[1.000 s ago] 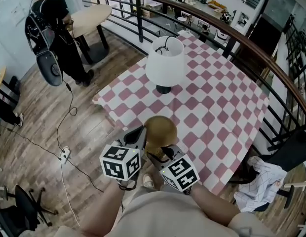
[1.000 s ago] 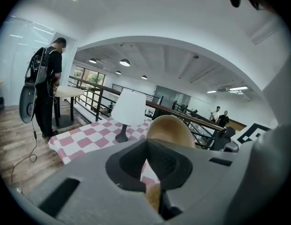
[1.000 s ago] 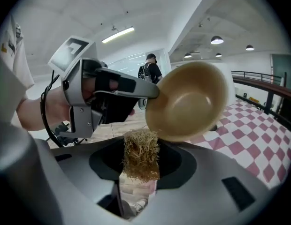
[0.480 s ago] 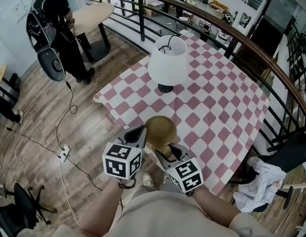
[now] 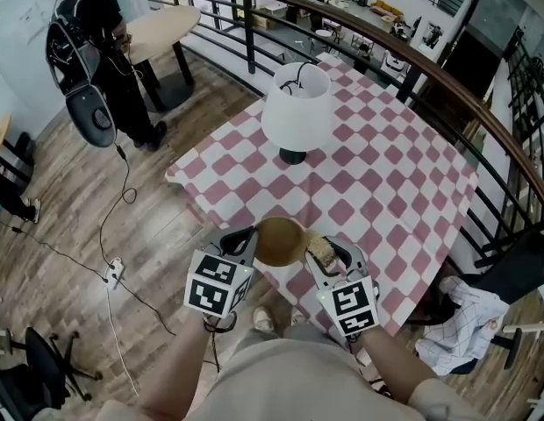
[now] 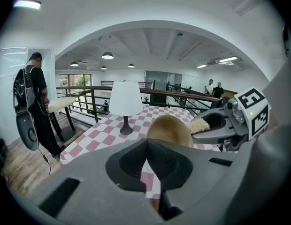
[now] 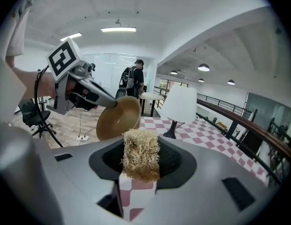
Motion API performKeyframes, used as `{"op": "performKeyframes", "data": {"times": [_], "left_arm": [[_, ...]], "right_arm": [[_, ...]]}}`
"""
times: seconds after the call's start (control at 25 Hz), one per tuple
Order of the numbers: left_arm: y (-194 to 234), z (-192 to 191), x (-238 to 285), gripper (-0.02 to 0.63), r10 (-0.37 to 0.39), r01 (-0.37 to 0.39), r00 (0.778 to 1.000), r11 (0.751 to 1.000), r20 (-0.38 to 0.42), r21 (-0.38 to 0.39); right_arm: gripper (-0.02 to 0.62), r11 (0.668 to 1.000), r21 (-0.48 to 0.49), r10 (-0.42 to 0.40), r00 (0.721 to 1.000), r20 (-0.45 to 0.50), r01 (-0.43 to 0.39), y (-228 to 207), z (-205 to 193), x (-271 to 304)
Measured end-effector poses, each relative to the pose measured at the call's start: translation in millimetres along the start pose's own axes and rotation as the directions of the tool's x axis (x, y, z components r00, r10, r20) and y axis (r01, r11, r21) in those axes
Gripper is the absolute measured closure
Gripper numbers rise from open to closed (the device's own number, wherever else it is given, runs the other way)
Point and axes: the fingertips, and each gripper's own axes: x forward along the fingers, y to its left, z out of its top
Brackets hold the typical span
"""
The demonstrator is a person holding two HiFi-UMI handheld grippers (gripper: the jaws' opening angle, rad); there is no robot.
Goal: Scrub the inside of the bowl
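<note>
Up off the cloth, the tan bowl [image 5: 279,240] is held tilted over the near edge of the checkered table [image 5: 404,191], its hollow turned toward the right gripper [image 5: 329,254]. The left gripper [image 5: 251,235] is clamped on the bowl's rim, jaws almost together. The right gripper's jaws pinch a straw-coloured scrubber [image 5: 321,249] just beside the bowl's rim; contact is unclear. Farther back stands a white lamp [image 5: 296,108].

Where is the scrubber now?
The scrubber is low centre in the head view, clamped in the right tongs, right of the bowl in the left tongs.
</note>
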Motion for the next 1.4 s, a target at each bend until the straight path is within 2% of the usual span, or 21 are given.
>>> {"op": "performKeyframes", "data": {"times": [0.12, 0.24, 0.32, 0.44, 0.64, 0.8, 0.92, 1.04, 1.16, 1.28, 1.4], "left_arm": [[-5.8, -8.4, 0.9, 0.589, -0.021, 0.022, 0.999, 0.999, -0.042, 0.025], [-18.3, -16.1, 2.3, 0.589, -0.040, 0.047, 0.995, 0.995, -0.087, 0.086], [-25.3, -18.3, 4.1, 0.589, -0.041, 0.054, 0.994, 0.991, -0.104, 0.123], [-25.6, -22.6, 6.3, 0.589, -0.042, 0.057, 0.993, 0.990, -0.114, 0.131], [-27.4, -22.6, 4.2, 0.589, -0.065, 0.081, 0.991, 0.987, -0.117, 0.142], [-47.7, -28.5, 10.2, 0.589, -0.081, 0.117, 0.983, 0.967, -0.163, 0.225], [-67.7, -30.9, 14.8, 0.589, -0.120, 0.166, 0.976, 0.949, -0.180, 0.270], [-82.1, -29.9, 18.9, 0.589, -0.154, 0.202, 0.970, 0.940, -0.187, 0.275], [-85.4, -29.9, 22.4, 0.589, -0.166, 0.214, 0.966, 0.944, -0.198, 0.253], [-80.2, -33.1, 26.1, 0.589, -0.169, 0.211, 0.963, 0.957, -0.209, 0.198], [-64.8, -39.0, 31.8, 0.589, -0.138, 0.170, 0.966, 0.976, -0.219, 0.135]], "right_arm": [[0.437, 0.999, -0.040, 0.002, 1.000, 0.027, -0.001, -7.0, 13.5, -1.8], [0.437, 0.998, -0.061, 0.039, 0.998, 0.044, -0.036, -5.2, 30.1, -1.5], [0.437, 0.995, -0.088, 0.060, 0.997, 0.037, -0.057, -2.3, 37.2, 0.9], [0.437, 0.987, -0.135, 0.090, 0.996, 0.014, -0.087, -0.5, 39.5, 4.2], [0.437, 0.987, -0.091, 0.134, 0.991, 0.016, -0.132, 0.0, 43.4, 4.0], [0.437, 0.964, -0.228, 0.141, 0.990, 0.011, -0.135, 13.8, 54.7, 7.7], [0.437, 0.944, -0.277, 0.187, 0.982, 0.009, -0.177, 28.9, 61.5, 11.3], [0.437, 0.929, -0.289, 0.242, 0.970, 0.000, -0.231, 42.4, 63.6, 14.4], [0.437, 0.935, -0.268, 0.245, 0.970, 0.010, -0.233, 43.5, 62.4, 16.1], [0.436, 0.963, -0.192, 0.201, 0.979, 0.045, -0.189, 28.7, 60.6, 16.2], [0.436, 0.989, -0.115, 0.099, 0.992, 0.072, -0.091, 0.9, 54.4, 14.2]]}}
